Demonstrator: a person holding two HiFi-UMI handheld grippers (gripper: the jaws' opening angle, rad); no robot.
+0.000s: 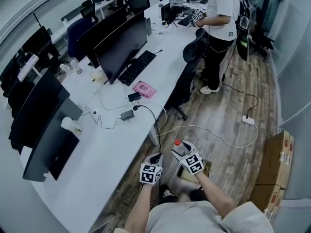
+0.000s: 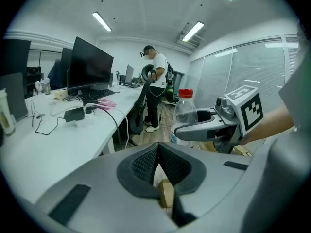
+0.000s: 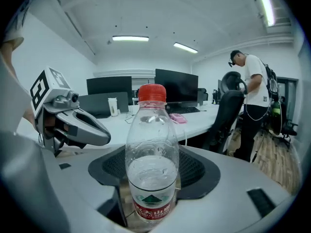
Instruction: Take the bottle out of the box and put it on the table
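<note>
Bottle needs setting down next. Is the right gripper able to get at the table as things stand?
Probably yes: the bare table edge lies near, though the left gripper, shut and empty, hangs between it and the bottle.

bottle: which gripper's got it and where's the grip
The right gripper holds the red-capped water bottle by its lower body. The left gripper has its jaws together, holding nothing.

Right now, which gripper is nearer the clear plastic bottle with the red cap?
Right. The right gripper is clamped on the bottle; the left gripper, shut and empty, hangs just beside it.
</note>
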